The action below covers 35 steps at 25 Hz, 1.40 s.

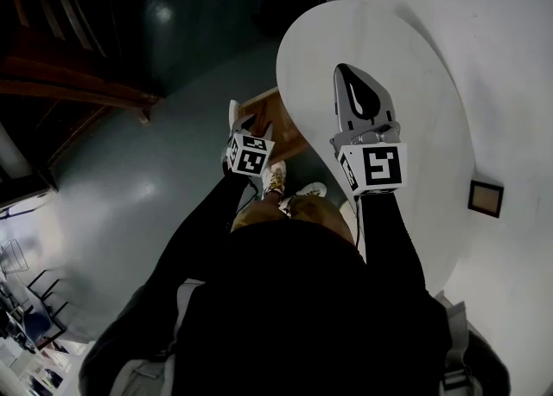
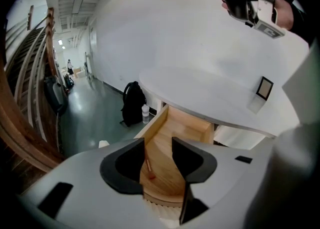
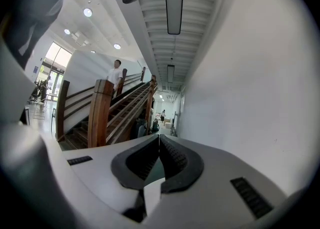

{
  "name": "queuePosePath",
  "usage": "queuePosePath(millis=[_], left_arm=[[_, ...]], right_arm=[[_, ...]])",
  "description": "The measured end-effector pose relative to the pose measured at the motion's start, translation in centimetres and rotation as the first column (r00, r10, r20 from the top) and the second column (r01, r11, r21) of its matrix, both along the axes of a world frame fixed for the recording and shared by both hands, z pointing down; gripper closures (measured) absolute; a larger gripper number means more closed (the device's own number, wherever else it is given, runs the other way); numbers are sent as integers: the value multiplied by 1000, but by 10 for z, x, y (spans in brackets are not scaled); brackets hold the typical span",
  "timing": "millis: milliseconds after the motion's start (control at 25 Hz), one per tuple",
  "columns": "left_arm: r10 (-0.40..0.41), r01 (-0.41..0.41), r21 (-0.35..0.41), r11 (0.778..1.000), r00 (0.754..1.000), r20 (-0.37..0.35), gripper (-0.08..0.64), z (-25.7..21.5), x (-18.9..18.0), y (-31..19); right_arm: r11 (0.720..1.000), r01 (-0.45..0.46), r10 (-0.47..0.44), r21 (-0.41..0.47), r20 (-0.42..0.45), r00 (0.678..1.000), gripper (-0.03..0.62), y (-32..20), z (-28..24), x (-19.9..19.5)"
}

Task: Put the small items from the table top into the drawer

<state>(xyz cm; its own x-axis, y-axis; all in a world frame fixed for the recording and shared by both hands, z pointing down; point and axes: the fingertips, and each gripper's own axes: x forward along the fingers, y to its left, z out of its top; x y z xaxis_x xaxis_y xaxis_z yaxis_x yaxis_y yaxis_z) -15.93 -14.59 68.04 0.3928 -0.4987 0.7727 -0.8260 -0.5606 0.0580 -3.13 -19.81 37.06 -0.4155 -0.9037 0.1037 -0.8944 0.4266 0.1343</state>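
Your left gripper [image 2: 158, 145] hung jaws apart over the drawer [image 2: 156, 122], thin stick [image 2: 149, 169] inside; right gripper [image 3: 159, 145] jaws together, empty; small frame [image 2: 264, 88] not yet cleared from the table [image 2: 200, 93].

This looks like the open hall of an office or campus building. A broad wooden staircase [image 3: 107, 118] with heavy rails rises beside a long corridor [image 2: 75, 65]. Strip lights [image 3: 173, 3] run along a ribbed white ceiling [image 3: 160, 33], and the polished grey floor [image 2: 92, 123] shines. A person [image 3: 116, 75] is on the stairs, and a backpack [image 2: 133, 104] sits by a white table [image 2: 200, 90].
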Motion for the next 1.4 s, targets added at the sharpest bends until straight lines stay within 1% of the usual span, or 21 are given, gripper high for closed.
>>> queuePosePath(millis=[240,360,440,520,600,680,760,880,1000,1120,1200,1280,1400], left_arm=[[3,-3,-3,1000,1000,0,377,1,-1,1],[9,-9,12,1000,1000,-8,377,-4,-4,-4],[20,-18,49,999,999,-29,378,-19,-6,-11],[27,-21,117,993,998,-54,379,-45,-8,-21],[35,-20,187,982,996,-78,379,-74,-10,-32],[56,-29,265,964,994,-95,379,-105,-9,-42],[82,-43,338,940,991,-103,379,-136,-9,-51],[116,-55,435,899,986,-116,379,-185,-9,-60],[139,-61,515,855,984,-115,379,-229,-9,-62],[161,-62,572,818,979,-125,379,-267,-6,-58],[166,-51,598,800,976,-138,379,-287,-9,-55],[165,-37,617,786,975,-151,384,-303,-14,-53],[156,-15,648,761,975,-160,483,-319,-19,-54]], right_arm=[[1000,-11,11,-3,3,1000,565,1,1,2],[1000,-19,19,-3,6,1000,565,1,0,1],[1000,-27,27,-3,8,1000,565,3,0,1],[999,-34,34,0,8,999,565,3,-1,1],[999,-43,43,8,12,999,565,4,-3,2],[998,-57,57,14,21,998,565,5,-7,3],[998,-61,60,26,25,998,565,6,-12,1],[997,-56,54,46,28,998,565,6,-20,-7],[997,-37,35,65,21,999,565,5,-28,-16],[997,-17,17,81,5,1000,565,8,-34,-21],[996,-5,5,88,-1,1000,565,11,-38,-25],[996,8,-8,87,1,1000,565,14,-39,-30],[997,17,-17,71,5,1000,565,18,-34,-34]])
